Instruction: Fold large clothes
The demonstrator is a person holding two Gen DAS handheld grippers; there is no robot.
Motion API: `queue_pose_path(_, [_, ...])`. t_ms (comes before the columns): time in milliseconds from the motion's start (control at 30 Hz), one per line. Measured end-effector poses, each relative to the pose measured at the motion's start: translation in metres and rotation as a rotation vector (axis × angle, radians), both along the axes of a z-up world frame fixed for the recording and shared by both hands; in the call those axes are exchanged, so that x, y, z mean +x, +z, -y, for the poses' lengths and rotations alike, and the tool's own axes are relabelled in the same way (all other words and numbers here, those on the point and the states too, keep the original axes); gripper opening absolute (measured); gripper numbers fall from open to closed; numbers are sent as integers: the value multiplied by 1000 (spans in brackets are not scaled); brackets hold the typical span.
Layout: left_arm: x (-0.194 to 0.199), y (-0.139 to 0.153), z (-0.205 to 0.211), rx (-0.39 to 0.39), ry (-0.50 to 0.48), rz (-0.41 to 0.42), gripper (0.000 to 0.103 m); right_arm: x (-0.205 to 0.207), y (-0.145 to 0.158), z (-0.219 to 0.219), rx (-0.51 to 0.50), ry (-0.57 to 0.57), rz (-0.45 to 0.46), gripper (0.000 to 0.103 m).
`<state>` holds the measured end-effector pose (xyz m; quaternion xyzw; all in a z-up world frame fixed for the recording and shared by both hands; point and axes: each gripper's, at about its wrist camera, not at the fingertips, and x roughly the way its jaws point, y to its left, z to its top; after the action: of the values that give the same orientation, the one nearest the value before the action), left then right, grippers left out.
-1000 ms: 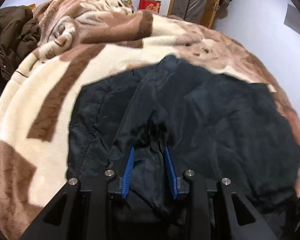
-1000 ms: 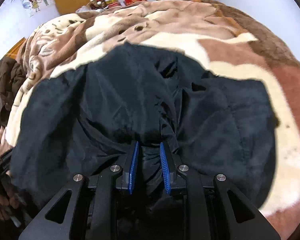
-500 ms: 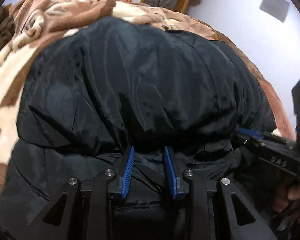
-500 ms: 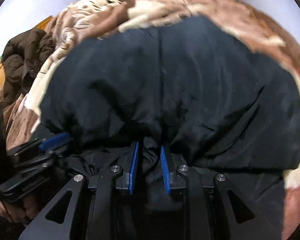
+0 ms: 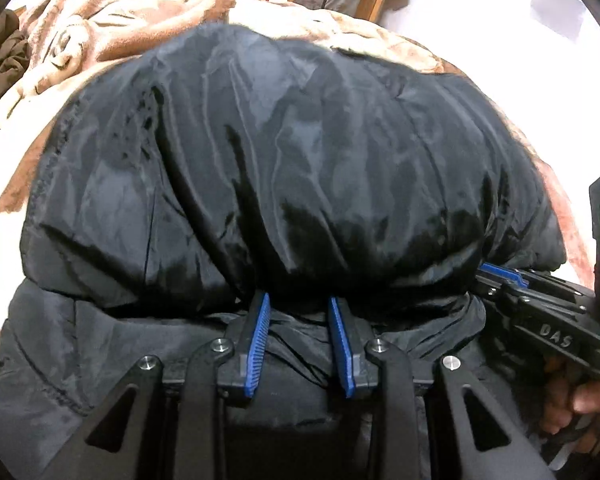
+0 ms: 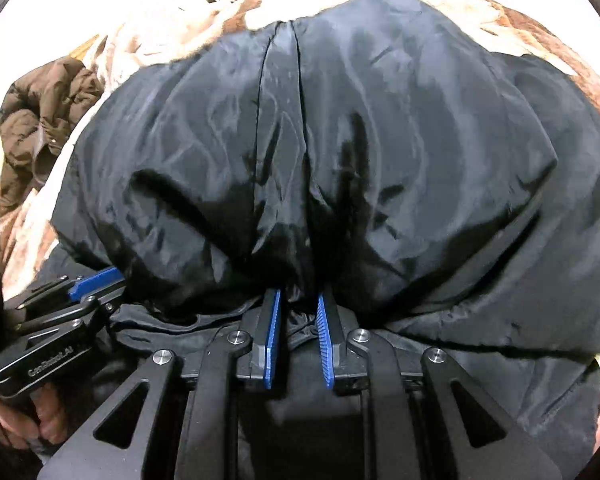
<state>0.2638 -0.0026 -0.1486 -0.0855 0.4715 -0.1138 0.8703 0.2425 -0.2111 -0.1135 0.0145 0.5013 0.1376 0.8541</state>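
A black jacket (image 5: 292, 168) of shiny, crinkled fabric lies on a bed covered by a brown and cream blanket (image 5: 112, 20). Its upper layer is doubled over the lower one and billows in a rounded, puffy mound, with soft creases fanning out from the two pinched spots. In the right wrist view a seam or zip line runs up the middle of the jacket (image 6: 340, 152). The left gripper (image 5: 298, 320) has its blue-padded jaws clamped on a bunch of the folded edge, and the right gripper (image 6: 298, 320) pinches the same edge, its jaws closer together. Each gripper shows at the side of the other's view, just beside the jacket's edge. A brown coat (image 6: 44, 116) lies crumpled on the bed's left side.
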Motion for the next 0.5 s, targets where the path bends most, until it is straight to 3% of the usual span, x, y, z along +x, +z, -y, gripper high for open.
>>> queue_pose_path(167, [-17, 38, -12, -43, -37, 17, 33, -27, 54, 11, 33, 12, 65, 20])
queue_pose_path(333, [-3, 87, -24, -26, -21, 173, 33, -10, 102, 18, 36, 7, 214, 28])
queue_pose_path(400, [29, 93, -36, 29, 35, 214, 34, 13, 104, 15, -2, -12, 237, 28])
queue_pose_path(500, [69, 67, -55, 45, 124, 151, 34, 50, 84, 27, -49, -80, 208, 28])
